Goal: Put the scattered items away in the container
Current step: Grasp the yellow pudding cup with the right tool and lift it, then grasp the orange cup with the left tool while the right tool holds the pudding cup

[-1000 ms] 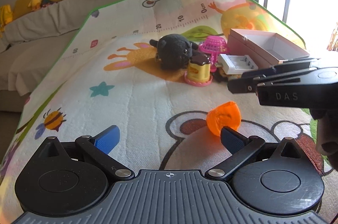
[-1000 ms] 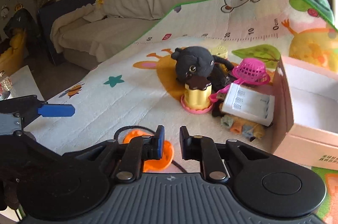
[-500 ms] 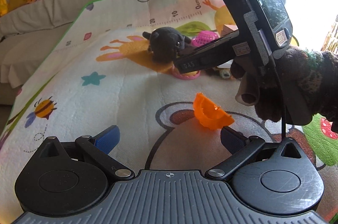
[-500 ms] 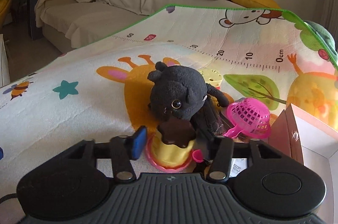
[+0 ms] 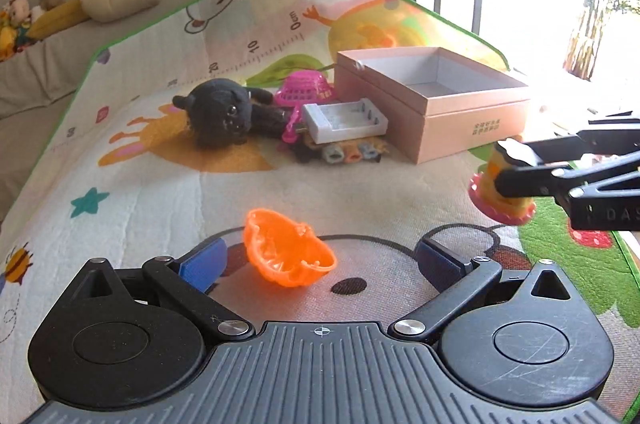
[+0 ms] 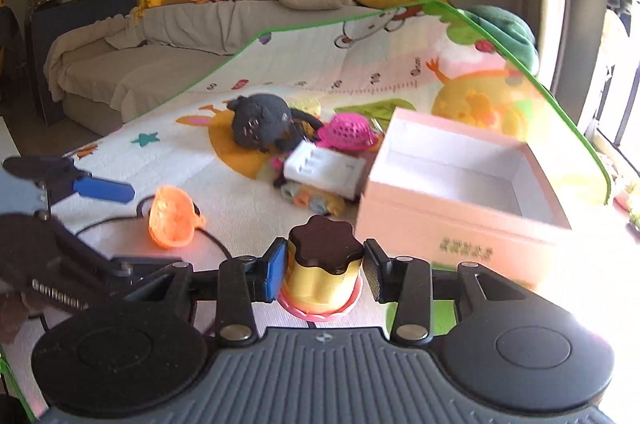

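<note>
Yellow plastic, glossy and hard, is what I have between the pads of my right gripper: the pudding toy, pinched by its fluted sides just under the dark brown cap, lifted off the play mat and hanging just short of the near wall of the pink box; it looks light and stiff, so I judge a modest squeeze enough, though the smooth flutes could let it twist; it sits upright in the right wrist view, cap up and pink frilled base down, its short axis vertical. My left gripper is spread wide and holds nothing; the orange basket lies on the mat between its blue fingertips, tipped on its side with the open mouth turned up and toward the left; thin, springy mesh, I think, best taken across the rim. Near the box's left side, the black plush, pink basket and white tray wait in a cluster; the box appears empty.
</note>
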